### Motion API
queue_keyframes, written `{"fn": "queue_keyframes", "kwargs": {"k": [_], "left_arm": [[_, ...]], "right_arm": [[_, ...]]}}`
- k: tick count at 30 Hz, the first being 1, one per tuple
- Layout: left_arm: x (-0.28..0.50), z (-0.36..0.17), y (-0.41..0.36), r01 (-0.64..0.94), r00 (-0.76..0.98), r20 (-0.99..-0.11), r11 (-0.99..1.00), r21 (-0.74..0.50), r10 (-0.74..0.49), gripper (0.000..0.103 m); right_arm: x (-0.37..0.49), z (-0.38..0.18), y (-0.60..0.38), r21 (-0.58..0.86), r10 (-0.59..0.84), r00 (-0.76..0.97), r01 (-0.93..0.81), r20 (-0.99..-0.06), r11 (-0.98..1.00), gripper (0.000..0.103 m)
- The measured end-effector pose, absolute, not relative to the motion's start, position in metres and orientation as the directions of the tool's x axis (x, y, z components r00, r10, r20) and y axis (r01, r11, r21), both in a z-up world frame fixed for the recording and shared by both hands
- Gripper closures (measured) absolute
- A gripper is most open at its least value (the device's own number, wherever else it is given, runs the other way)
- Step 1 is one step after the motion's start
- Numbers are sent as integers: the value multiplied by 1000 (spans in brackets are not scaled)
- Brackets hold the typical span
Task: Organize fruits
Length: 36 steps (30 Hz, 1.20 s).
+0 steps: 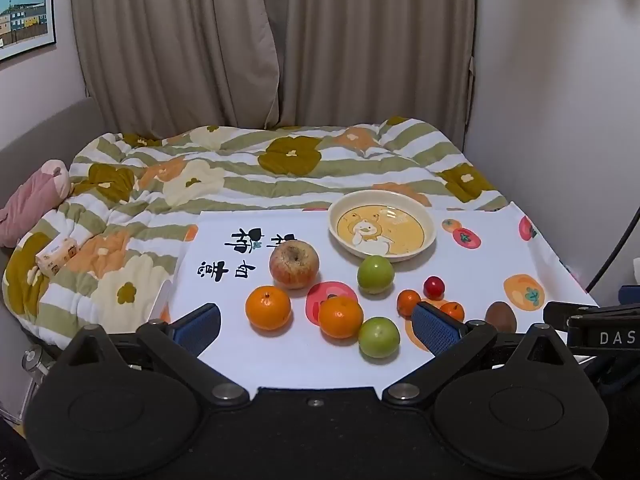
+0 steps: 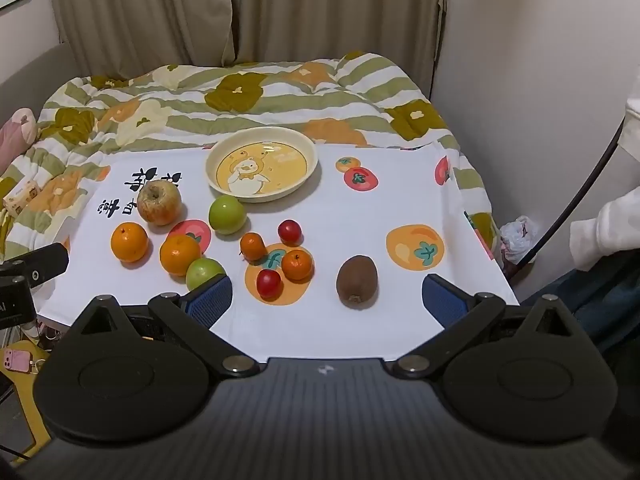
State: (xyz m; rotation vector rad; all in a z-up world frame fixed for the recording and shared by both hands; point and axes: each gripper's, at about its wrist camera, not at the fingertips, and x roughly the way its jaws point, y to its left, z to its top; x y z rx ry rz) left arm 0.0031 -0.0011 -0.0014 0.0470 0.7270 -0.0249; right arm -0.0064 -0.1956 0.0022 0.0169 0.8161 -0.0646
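Fruit lies loose on a white printed cloth (image 2: 360, 224) in front of an empty cream plate (image 2: 262, 132) (image 1: 382, 198) with a duck picture. Nearest the plate are a reddish apple (image 1: 294, 264) (image 2: 159, 202) and a green apple (image 1: 375, 274) (image 2: 227, 214). Closer in lie two oranges (image 1: 268, 307) (image 1: 341, 317), a second green apple (image 1: 379, 337), small tangerines (image 2: 297, 265), red cherry tomatoes (image 2: 269, 283) and a brown kiwi (image 2: 357, 282) (image 1: 501, 316). My left gripper (image 1: 316, 326) stands open before the oranges. My right gripper (image 2: 326, 298) is open too, near the kiwi. Neither holds anything.
The cloth lies over a table set against a bed with a flowered quilt (image 1: 240, 168). A tissue pack (image 1: 56, 256) and a pink pillow (image 1: 32, 196) lie at the left. Curtains hang behind, a wall stands at the right. A white sleeve (image 2: 604, 224) shows at the right.
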Motion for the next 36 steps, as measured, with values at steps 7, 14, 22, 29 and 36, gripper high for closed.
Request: {"fn": "queue_keyframes", "kwargs": {"k": [7, 14, 22, 29, 36], "left_arm": [[4, 5, 1, 23, 771, -637, 999, 34, 4, 0], [-1, 5, 2, 24, 776, -631, 999, 31, 1, 0], [0, 4, 2, 27, 777, -629, 999, 35, 2, 0], [4, 5, 1, 30, 777, -630, 999, 38, 0, 0], [7, 3, -1, 28, 774, -634, 999, 38, 2, 0]], "right_arm": [[-5, 2, -196, -19, -50, 688, 53, -724, 998, 0], [-3, 5, -198, -7, -46, 693, 59, -720, 998, 0], [-2, 2, -195, -11, -49, 696, 59, -716, 998, 0], [-1, 2, -195, -10, -49, 695, 60, -717, 998, 0], [1, 1, -195, -7, -46, 694, 58, -718, 998, 0]]}}
